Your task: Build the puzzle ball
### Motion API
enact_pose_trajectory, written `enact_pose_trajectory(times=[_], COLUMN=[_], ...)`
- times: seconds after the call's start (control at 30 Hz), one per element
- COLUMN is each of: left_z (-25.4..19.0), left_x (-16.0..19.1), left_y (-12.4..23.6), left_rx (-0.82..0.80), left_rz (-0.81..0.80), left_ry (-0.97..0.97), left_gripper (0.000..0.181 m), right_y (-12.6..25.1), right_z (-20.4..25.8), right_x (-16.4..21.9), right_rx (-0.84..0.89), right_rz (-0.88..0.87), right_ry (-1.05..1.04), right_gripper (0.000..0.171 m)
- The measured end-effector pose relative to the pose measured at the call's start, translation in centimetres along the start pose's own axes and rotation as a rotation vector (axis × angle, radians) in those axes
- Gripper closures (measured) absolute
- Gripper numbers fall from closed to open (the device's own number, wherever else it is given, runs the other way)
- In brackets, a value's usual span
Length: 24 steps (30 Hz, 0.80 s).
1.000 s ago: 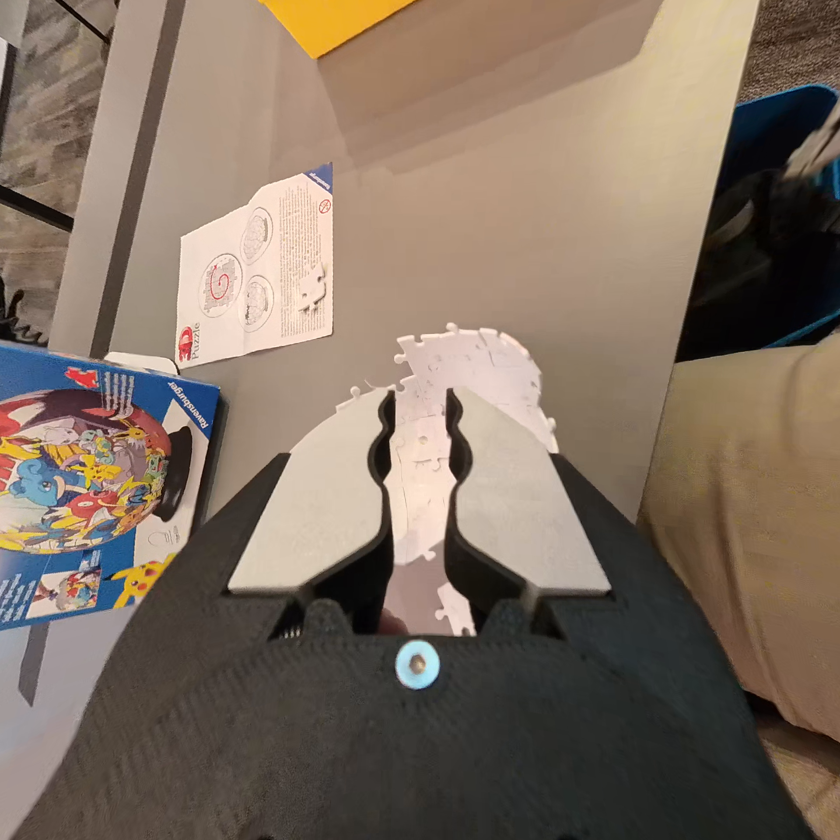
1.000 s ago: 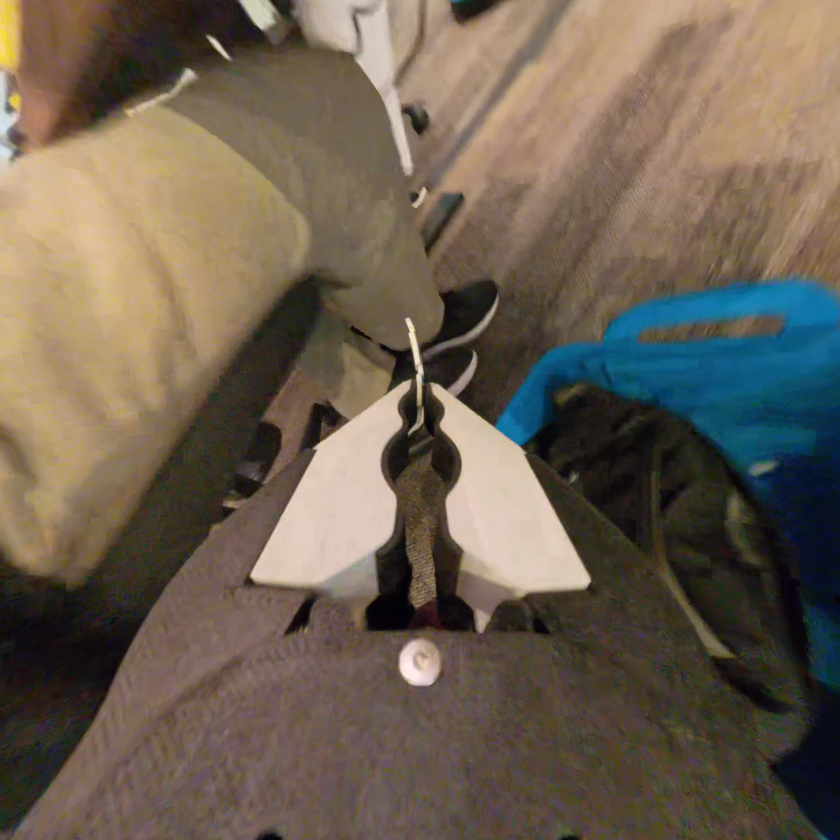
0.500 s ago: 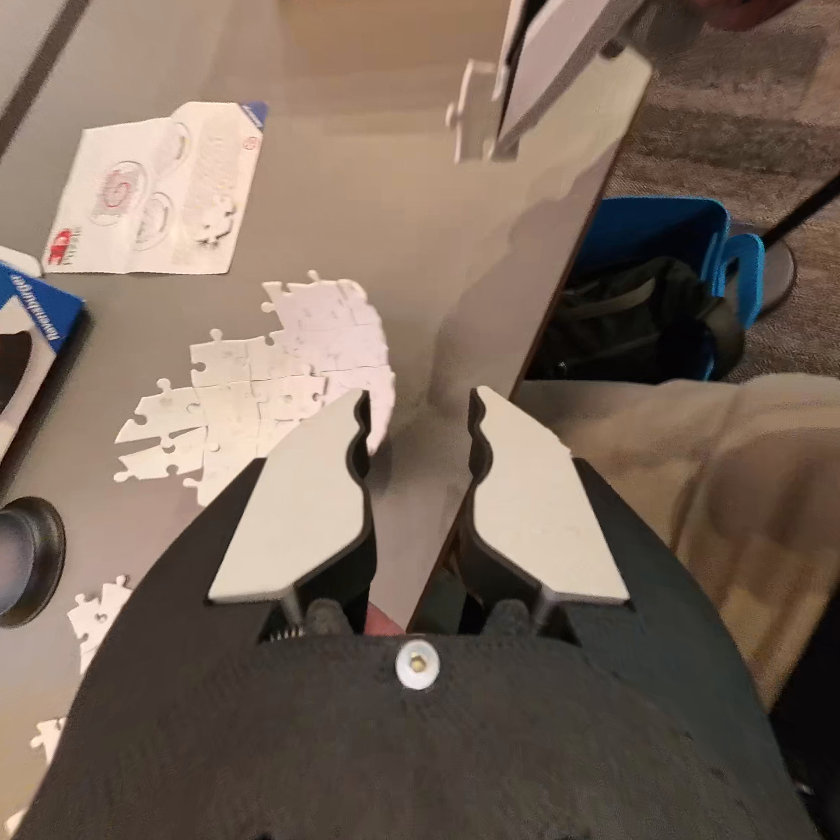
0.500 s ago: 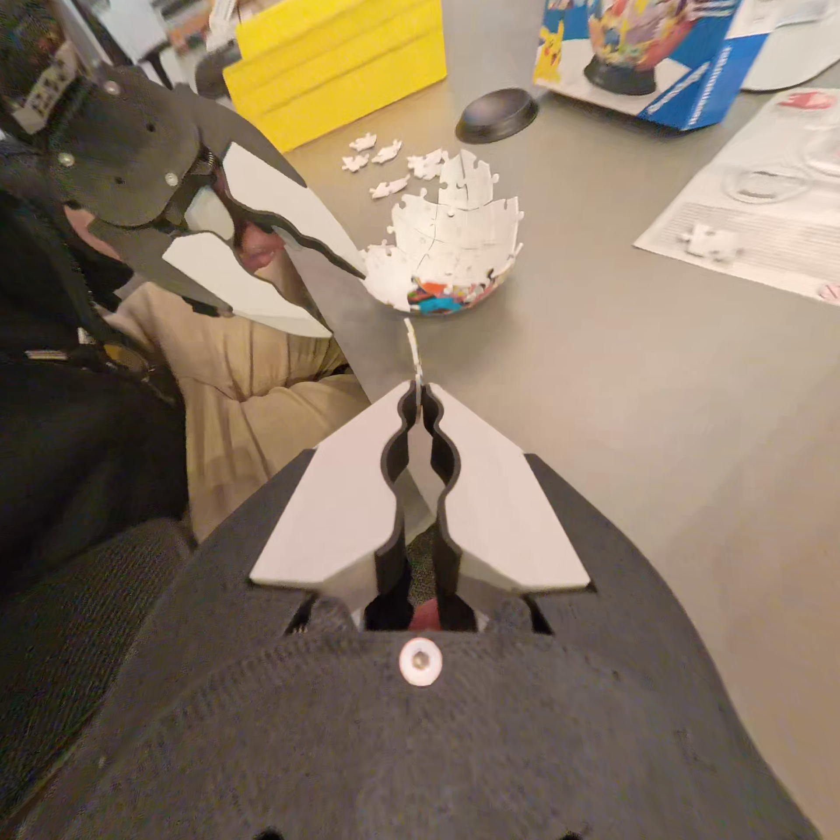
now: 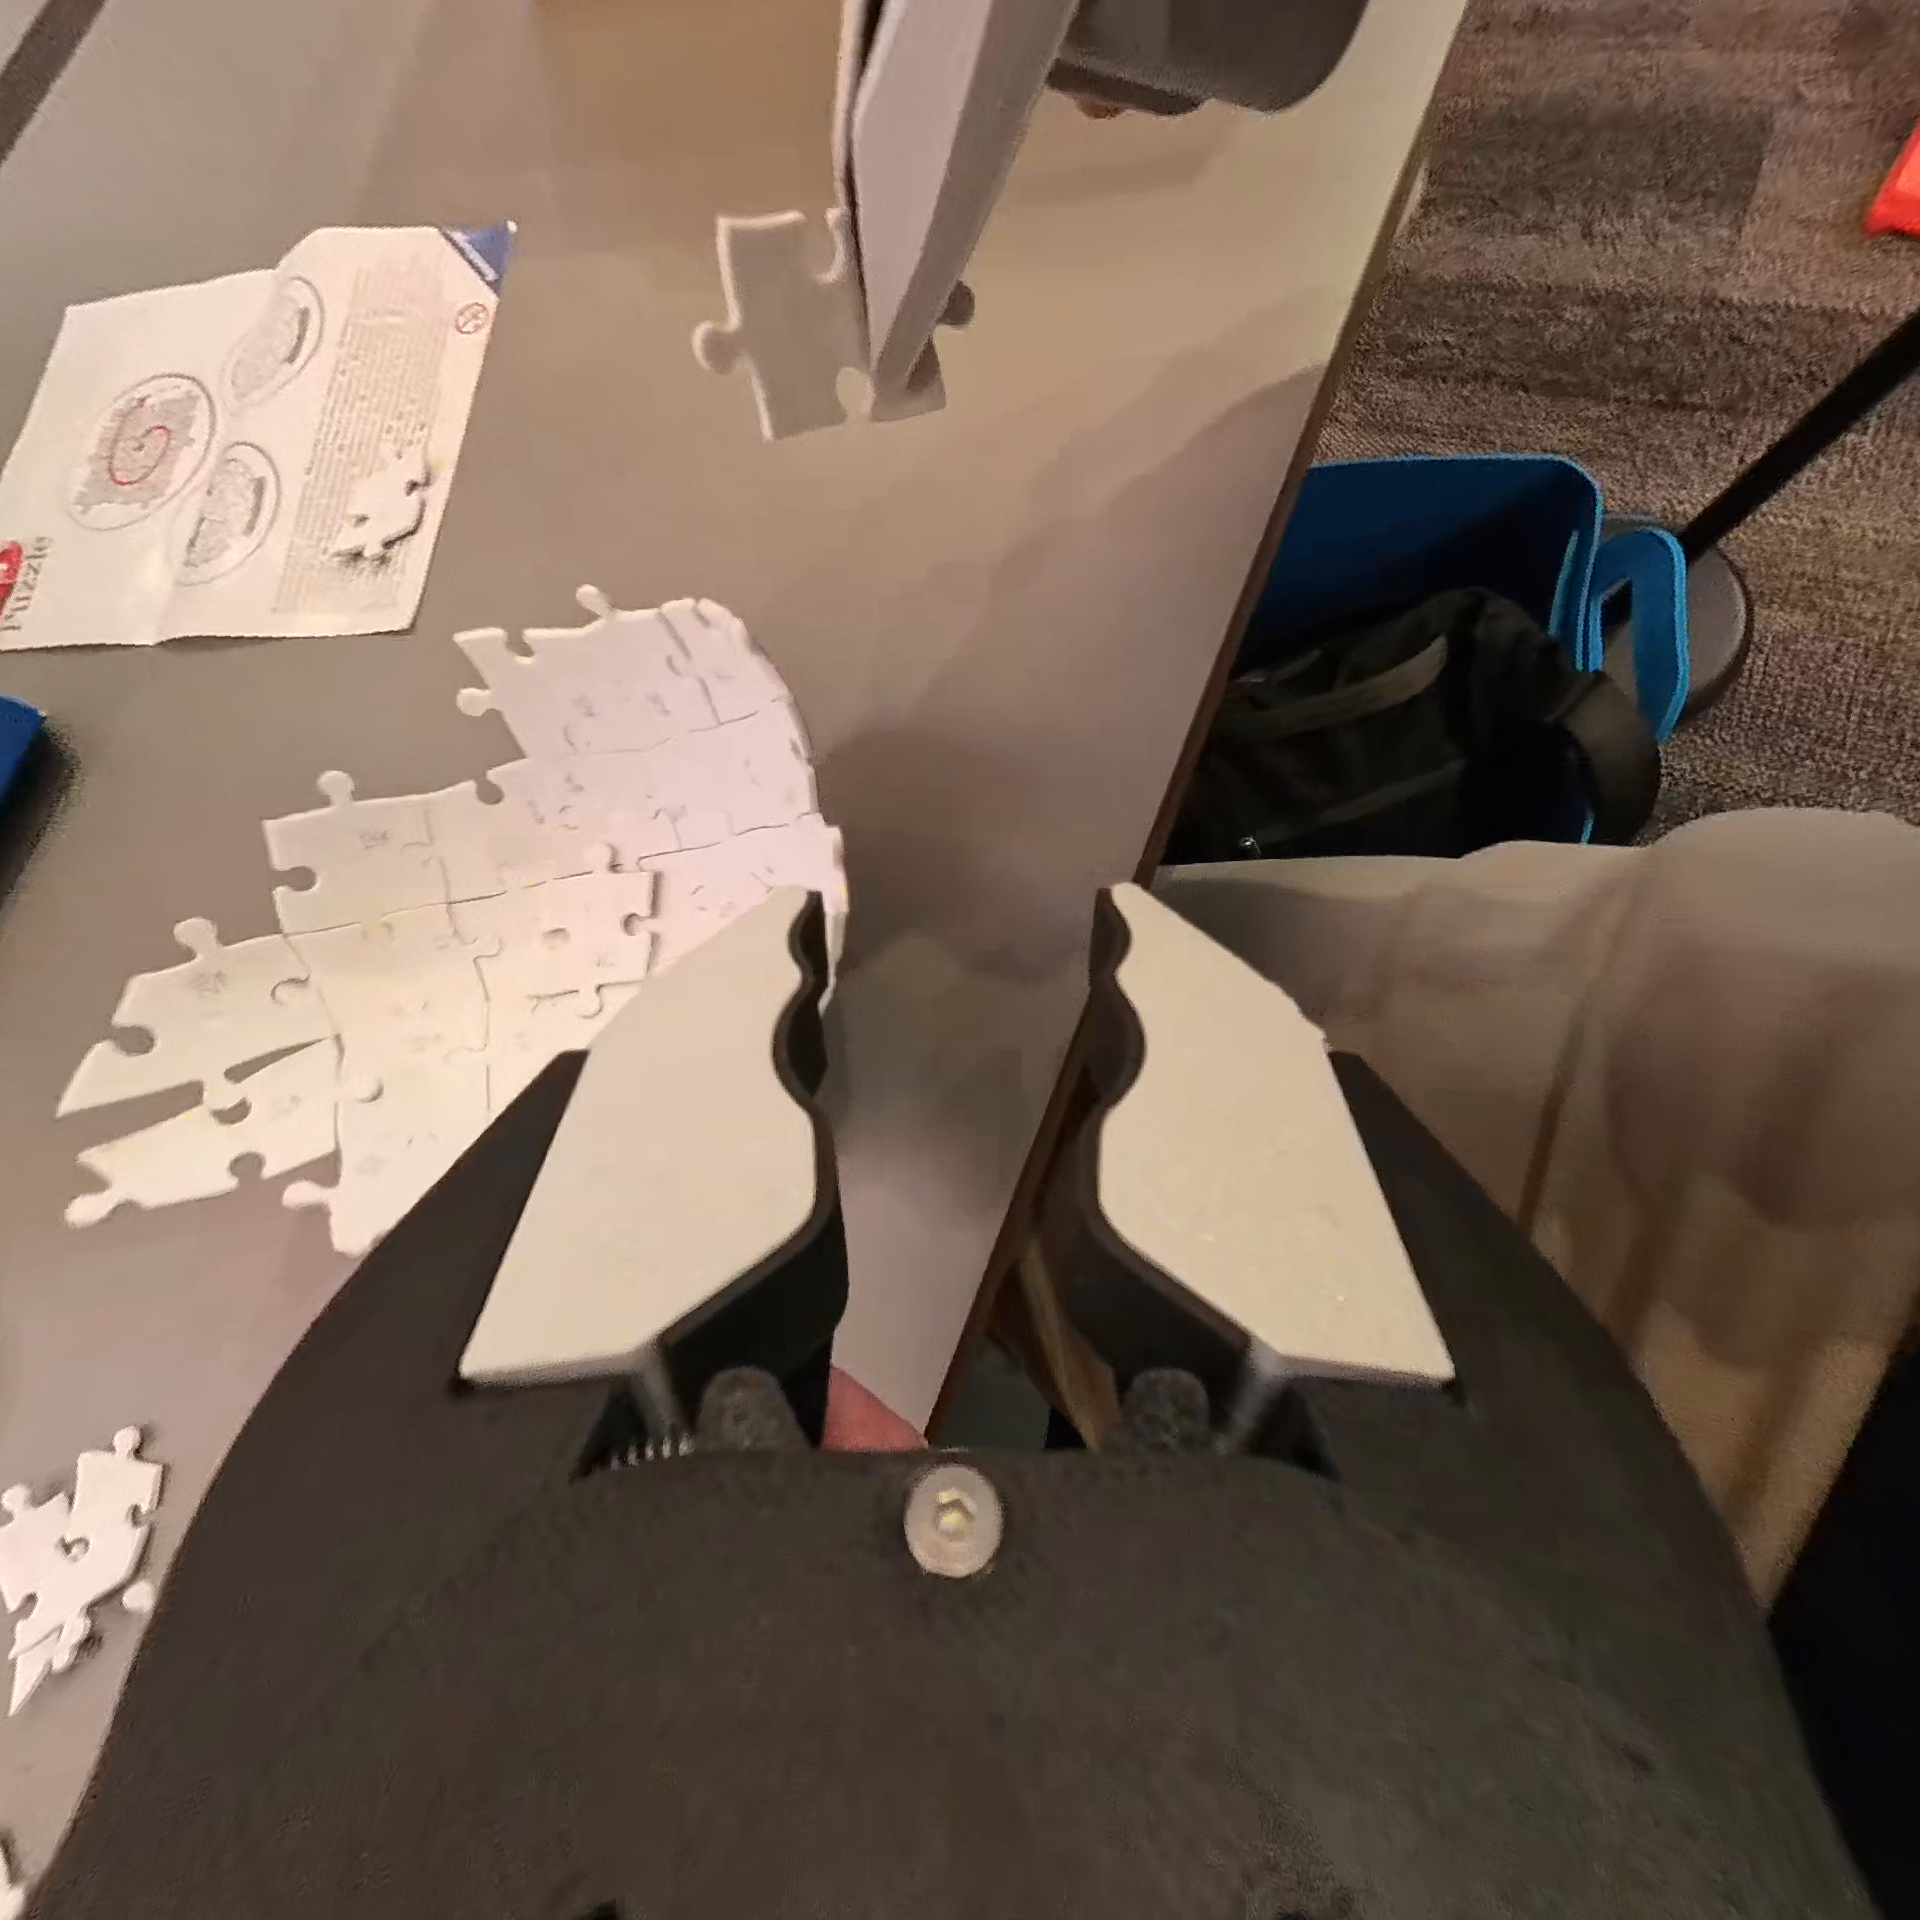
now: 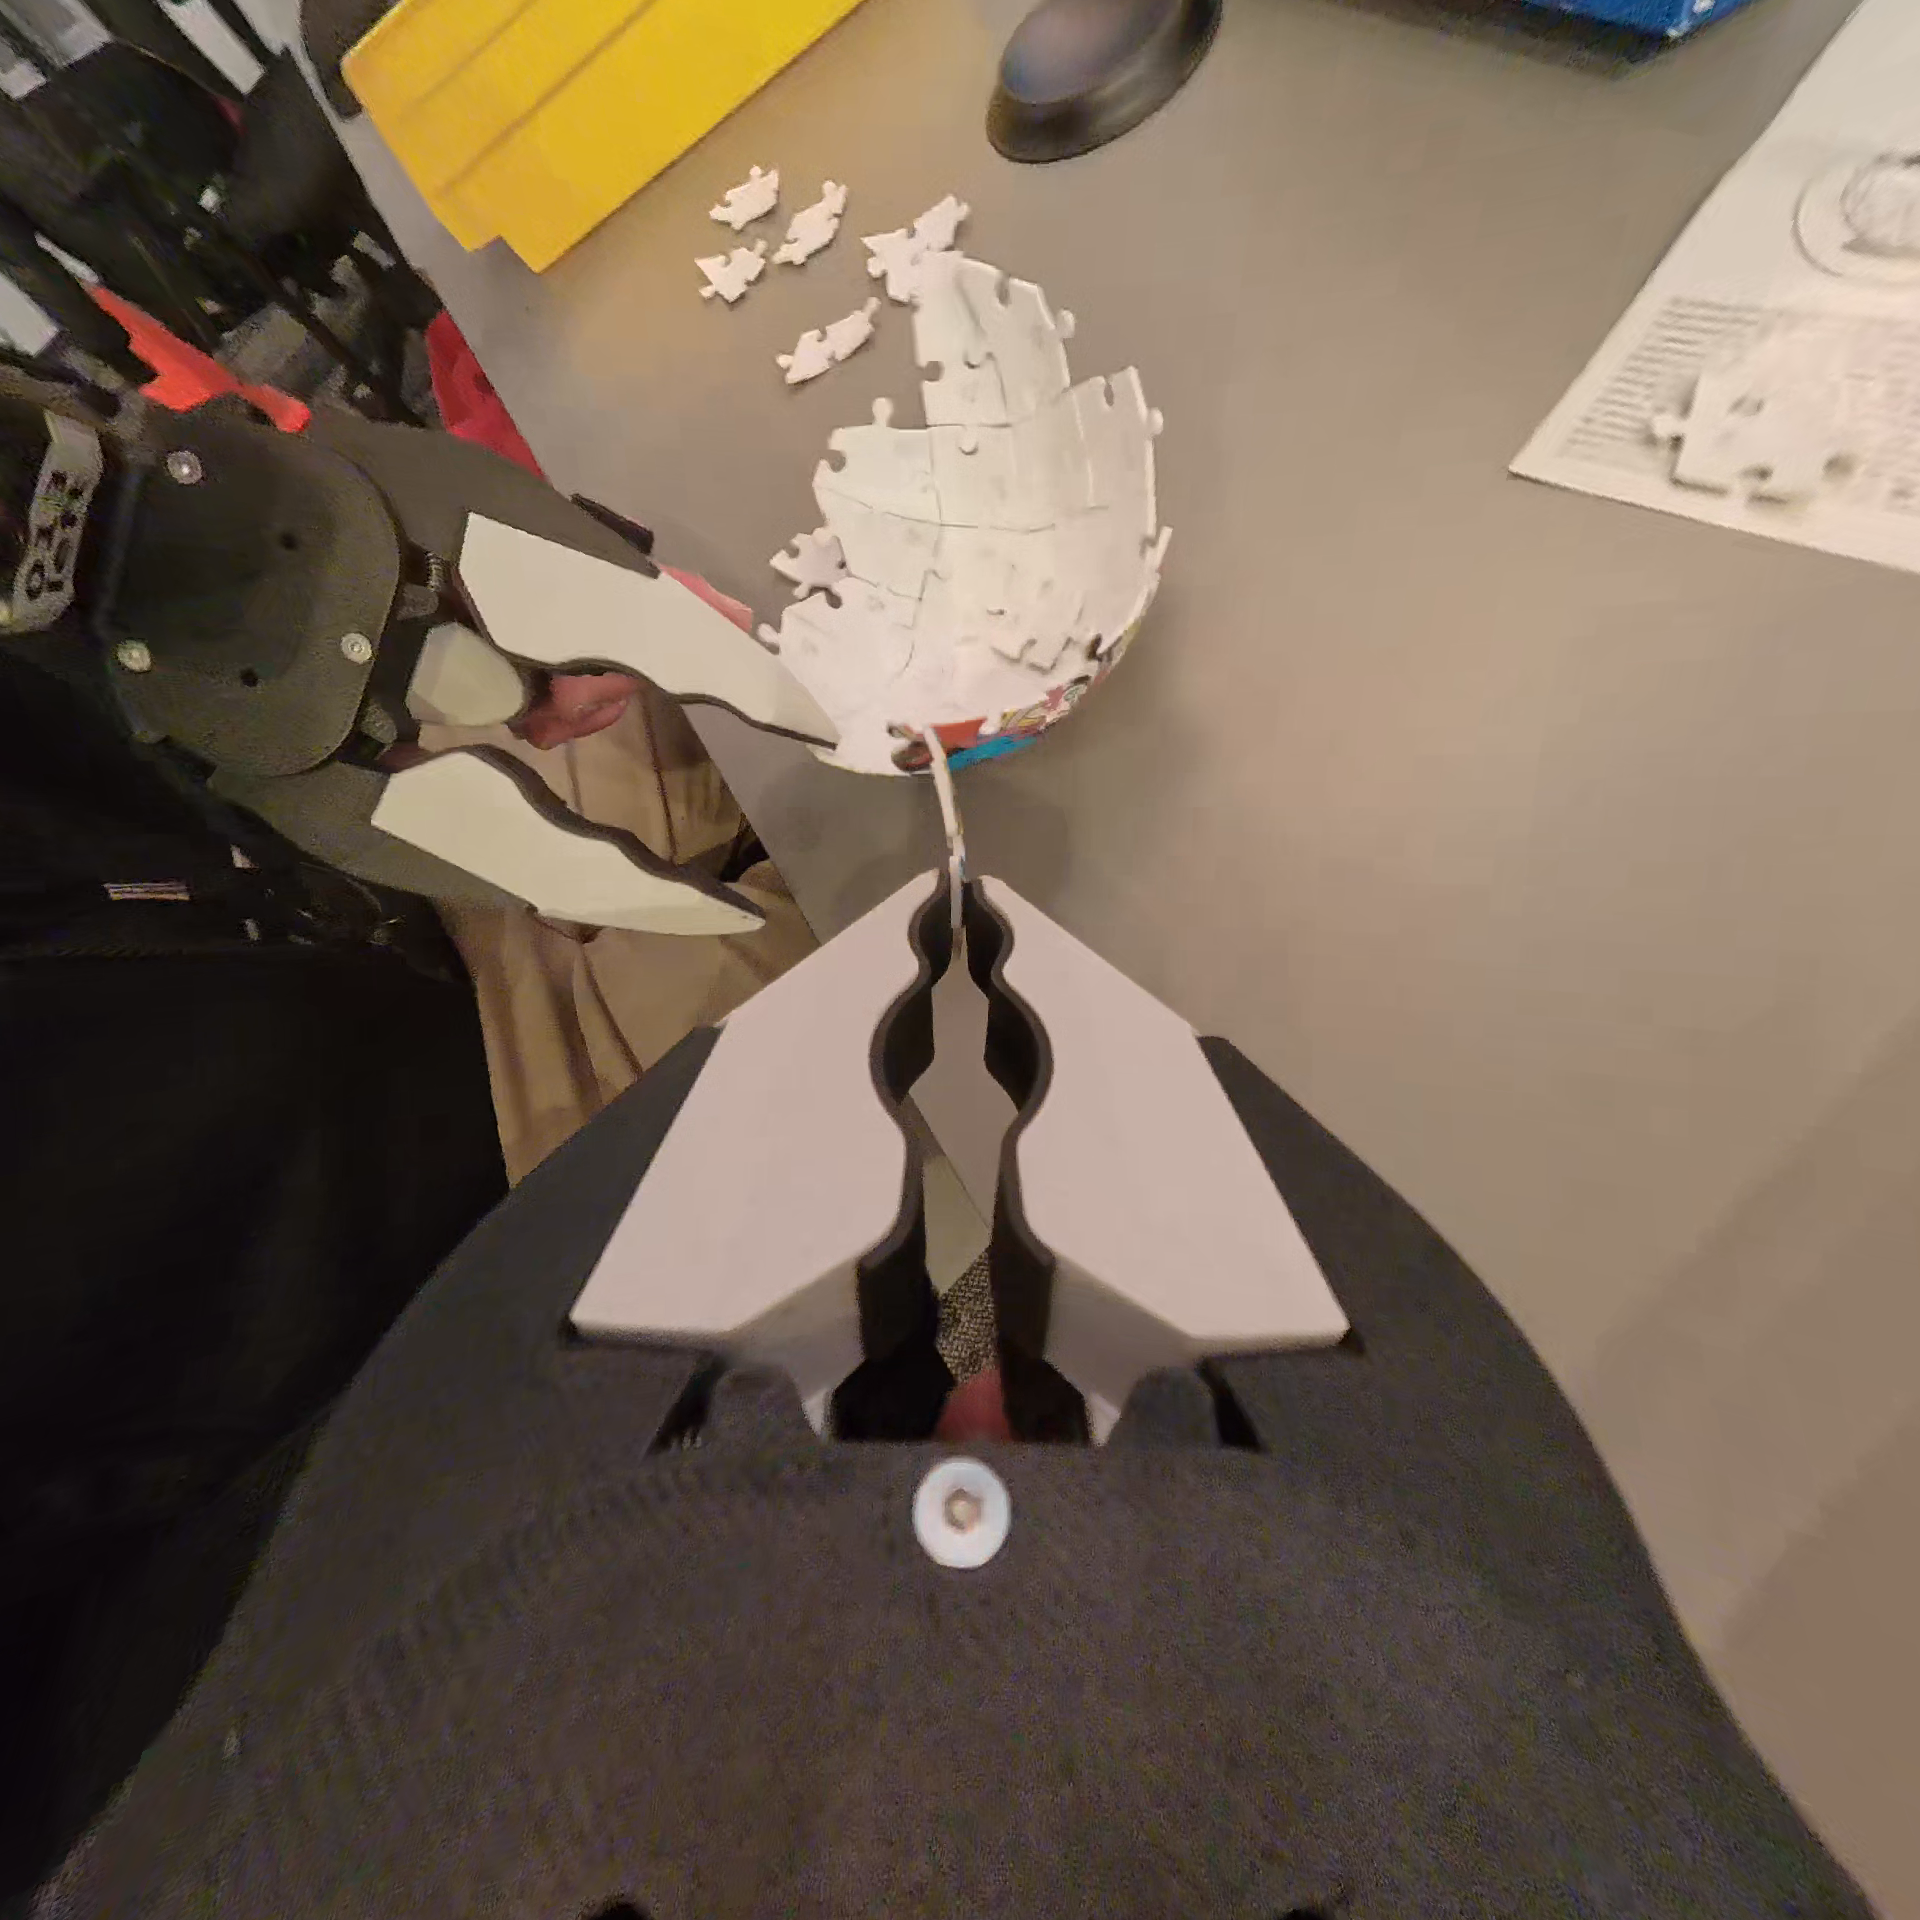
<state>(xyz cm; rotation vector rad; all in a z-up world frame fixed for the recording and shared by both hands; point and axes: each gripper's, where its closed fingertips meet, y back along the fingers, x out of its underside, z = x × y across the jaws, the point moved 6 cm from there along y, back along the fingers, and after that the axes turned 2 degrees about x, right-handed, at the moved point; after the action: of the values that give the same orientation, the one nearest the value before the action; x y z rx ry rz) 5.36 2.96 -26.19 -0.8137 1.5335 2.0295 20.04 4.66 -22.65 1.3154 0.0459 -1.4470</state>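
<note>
Having let go of the half-built puzzle ball (image 5: 540,925), now on the counter (image 5: 987,582), the left gripper (image 5: 961,935) hangs spread-fingered while the right gripper (image 6: 958,894), at twelve o'clock, arrives pinching a puzzle piece (image 5: 790,322) to fit.

table (image 5: 623,125): smooth matt grey | leaflet (image 5: 249,436): creased paper | floor (image 5: 1621,239): rough carpet

The left wrist view is looking steeply down over the table's near edge (image 5: 1226,665), close above the half-built puzzle shell (image 5: 582,831). The right wrist view is facing across the table (image 6: 1455,831) toward the person, a little farther from the shell (image 6: 987,540). The 2 views are sharing shell, instruction sheet (image 5: 249,436) and each other's gripper.
</note>
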Motion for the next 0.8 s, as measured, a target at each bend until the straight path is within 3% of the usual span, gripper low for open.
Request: enact_pose_trajectory(times=[0.23,0.8], left_z=[0.2,2.6], left_x=[-1.1,2.0], left_y=[0.0,-1.5], left_rx=[0.015,-0.025], left_rz=[-0.049,0.058], left_ry=[-0.04,-0.026], left_gripper=[0.136,0.133], right_y=[0.3,-0.6], right_z=[-0.4,-0.3], right_x=[-0.3,-2.8], right_rx=[0.058,0.114], right_rz=[-0.004,0.023], right_ry=[-0.066,-0.021], right_gripper=[0.171,0.171])
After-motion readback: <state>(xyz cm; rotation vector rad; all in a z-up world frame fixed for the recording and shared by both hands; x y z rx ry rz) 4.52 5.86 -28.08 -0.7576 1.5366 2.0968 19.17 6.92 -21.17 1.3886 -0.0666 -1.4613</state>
